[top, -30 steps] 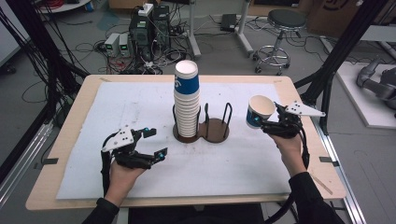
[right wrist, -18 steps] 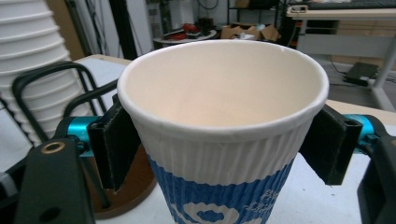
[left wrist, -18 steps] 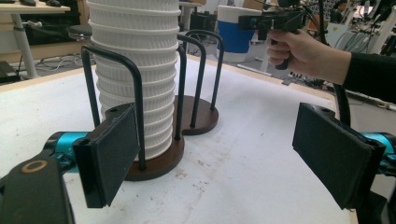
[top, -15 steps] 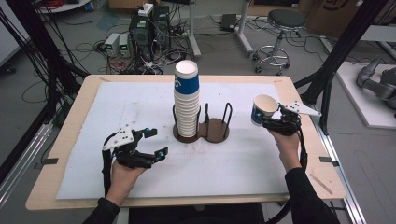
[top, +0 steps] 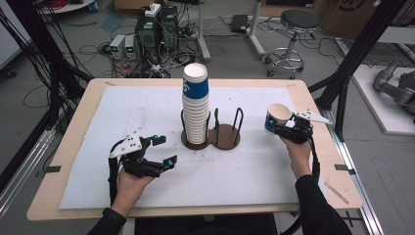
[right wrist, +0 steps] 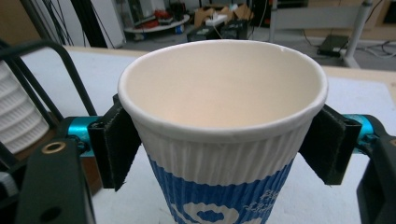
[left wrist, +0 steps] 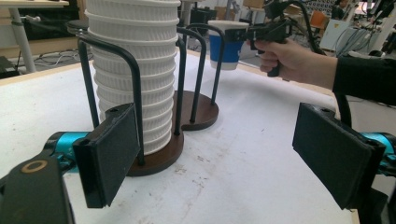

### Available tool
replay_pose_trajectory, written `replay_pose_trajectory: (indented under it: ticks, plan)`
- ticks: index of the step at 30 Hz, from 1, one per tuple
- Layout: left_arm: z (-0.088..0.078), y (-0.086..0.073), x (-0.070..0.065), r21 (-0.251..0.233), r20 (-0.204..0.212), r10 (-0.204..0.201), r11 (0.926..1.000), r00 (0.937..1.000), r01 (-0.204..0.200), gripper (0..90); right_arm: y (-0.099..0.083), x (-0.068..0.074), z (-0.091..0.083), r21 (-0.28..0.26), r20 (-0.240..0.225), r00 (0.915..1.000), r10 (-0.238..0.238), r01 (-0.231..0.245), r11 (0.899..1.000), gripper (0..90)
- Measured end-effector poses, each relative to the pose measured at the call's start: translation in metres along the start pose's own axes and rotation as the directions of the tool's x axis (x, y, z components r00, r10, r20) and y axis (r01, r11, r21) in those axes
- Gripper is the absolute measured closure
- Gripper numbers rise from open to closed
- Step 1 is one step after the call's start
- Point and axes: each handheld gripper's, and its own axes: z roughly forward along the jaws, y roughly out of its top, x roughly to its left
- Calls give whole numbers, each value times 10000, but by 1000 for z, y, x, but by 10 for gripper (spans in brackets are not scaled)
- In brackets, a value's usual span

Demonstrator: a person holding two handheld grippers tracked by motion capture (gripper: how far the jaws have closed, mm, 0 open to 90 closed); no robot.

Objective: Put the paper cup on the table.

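- The table (top: 73,147) carries a dark two-ring cup holder (top: 211,137) at the centre of the high view; its left ring holds a tall cup stack (top: 196,105), its right ring is empty.
- The right gripper (top: 288,128) is now lower and nearer the right edge of the frame than one second ago, away from the holder.
- It grips one blue-and-white paper cup (right wrist: 224,135) upright, both pads pressing the ribbed wall below the rim.
- So I judge the cup is being set down on the table, apart from the stack.
- The left gripper (top: 157,151) rests at lower left as before, jaws about half apart, holding nothing.
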Motion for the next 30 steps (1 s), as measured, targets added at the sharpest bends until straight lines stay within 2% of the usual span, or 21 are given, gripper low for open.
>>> replay_pose_trajectory:
  ticks: [5, 14, 19, 30]
  plan:
    - [-1, -1, 1, -20, -14, -8, 10000, 10000, 8, 147, -6, -1, 7, 333, 137, 9998, -143, 138, 9993, 222]
    - [-2, -1, 0, -20, -43, -21, 10000, 10000, 21, 147, -11, -4, 13, 516, 160, 9999, 40, -48, 9987, 222]
    - [-2, -2, 0, 13, -49, -17, 10000, 10000, 17, 147, -13, -5, 16, 705, 140, 9999, -58, 48, 9975, 221]
    - [2, -1, 0, 26, 31, 98, 9999, 9999, -99, 147, -14, -4, 11, 900, 263, 9996, 34, -58, 9959, 203]
